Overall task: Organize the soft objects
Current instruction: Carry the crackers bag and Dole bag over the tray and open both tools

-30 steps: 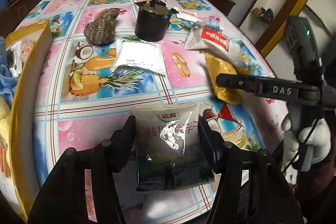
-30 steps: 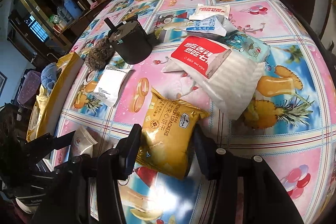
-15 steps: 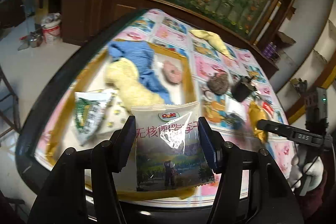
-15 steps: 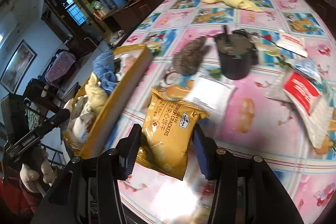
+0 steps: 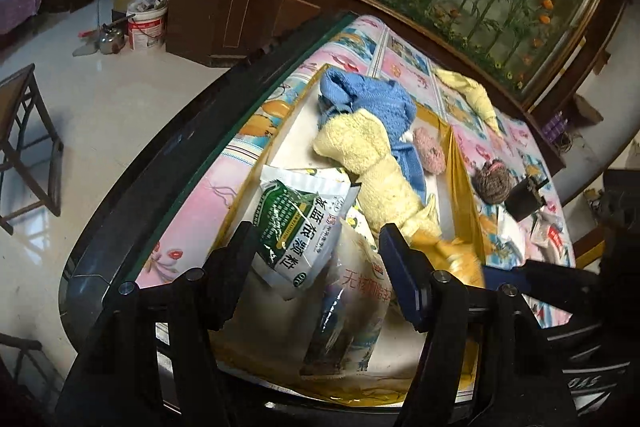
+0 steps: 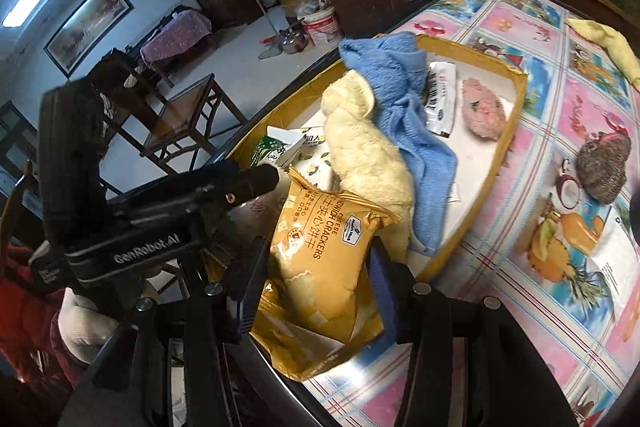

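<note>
My left gripper [image 5: 316,259] hangs over the near end of the gold box [image 5: 460,179], its jaws opening. The clear Dole pouch [image 5: 352,311] sits tilted between the fingers, free of the pads, dropping onto a green-and-white pouch [image 5: 296,227]. My right gripper [image 6: 316,291] is shut on the yellow cracker bag [image 6: 324,227], held above the box's near corner beside the left gripper [image 6: 240,187]. Inside the box lie a blue towel [image 6: 400,87], a pale yellow towel [image 6: 368,155], a white sachet [image 6: 440,99] and a pink puff [image 6: 482,111].
A brown knitted scrubber [image 6: 604,167] and a black pot [image 5: 524,199] stand on the fruit-print tablecloth right of the box. A yellow cloth [image 5: 472,95] lies at the far edge. The table's dark rim [image 5: 168,187] drops to the floor on the left, near wooden chairs [image 6: 180,123].
Both grippers swung left from the table's middle to the gold box, carrying their packets. The left jaws have widened and the Dole pouch has tipped sideways out of the grip.
</note>
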The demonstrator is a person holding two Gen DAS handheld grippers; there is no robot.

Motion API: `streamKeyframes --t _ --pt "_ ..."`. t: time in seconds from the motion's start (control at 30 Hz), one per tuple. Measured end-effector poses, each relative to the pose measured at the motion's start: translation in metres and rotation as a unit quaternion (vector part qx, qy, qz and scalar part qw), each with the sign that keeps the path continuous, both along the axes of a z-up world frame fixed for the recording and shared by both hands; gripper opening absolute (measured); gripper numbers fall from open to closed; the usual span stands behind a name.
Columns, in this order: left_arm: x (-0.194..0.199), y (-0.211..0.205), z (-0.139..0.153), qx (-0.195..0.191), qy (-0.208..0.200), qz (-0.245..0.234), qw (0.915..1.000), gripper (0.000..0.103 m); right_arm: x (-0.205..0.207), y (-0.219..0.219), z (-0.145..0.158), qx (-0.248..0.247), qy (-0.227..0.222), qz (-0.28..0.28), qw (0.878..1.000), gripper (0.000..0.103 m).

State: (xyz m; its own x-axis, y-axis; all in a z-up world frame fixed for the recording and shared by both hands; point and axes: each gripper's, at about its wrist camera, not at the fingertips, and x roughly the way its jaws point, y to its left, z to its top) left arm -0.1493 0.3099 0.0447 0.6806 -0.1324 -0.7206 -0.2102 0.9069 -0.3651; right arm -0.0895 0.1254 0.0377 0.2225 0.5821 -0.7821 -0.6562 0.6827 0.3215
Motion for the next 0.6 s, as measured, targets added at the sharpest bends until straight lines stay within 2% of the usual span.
streamKeyframes --t 0.1,0.17,0.33,0.47,0.6 --pt "-0.007 0.011 0.008 -0.017 -0.022 0.010 0.9996 0.064 -0.003 0.018 -0.011 -0.035 -0.020 0.007 0.999 0.051" --pt "-0.011 0.014 0.012 -0.025 -0.035 0.012 0.9990 0.064 -0.004 0.023 -0.015 -0.045 -0.029 0.013 0.998 0.055" --pt "-0.014 0.014 0.020 -0.038 -0.059 0.005 0.9975 0.064 0.000 0.011 -0.006 0.000 -0.016 0.011 1.000 0.056" --pt "-0.017 0.007 0.028 -0.039 -0.077 -0.008 0.9962 0.064 0.007 -0.026 0.011 0.052 -0.027 -0.022 0.998 0.056" --pt "-0.019 -0.004 0.035 -0.033 -0.089 -0.026 0.9952 0.064 0.030 -0.091 0.013 0.040 -0.039 -0.111 0.992 0.056"
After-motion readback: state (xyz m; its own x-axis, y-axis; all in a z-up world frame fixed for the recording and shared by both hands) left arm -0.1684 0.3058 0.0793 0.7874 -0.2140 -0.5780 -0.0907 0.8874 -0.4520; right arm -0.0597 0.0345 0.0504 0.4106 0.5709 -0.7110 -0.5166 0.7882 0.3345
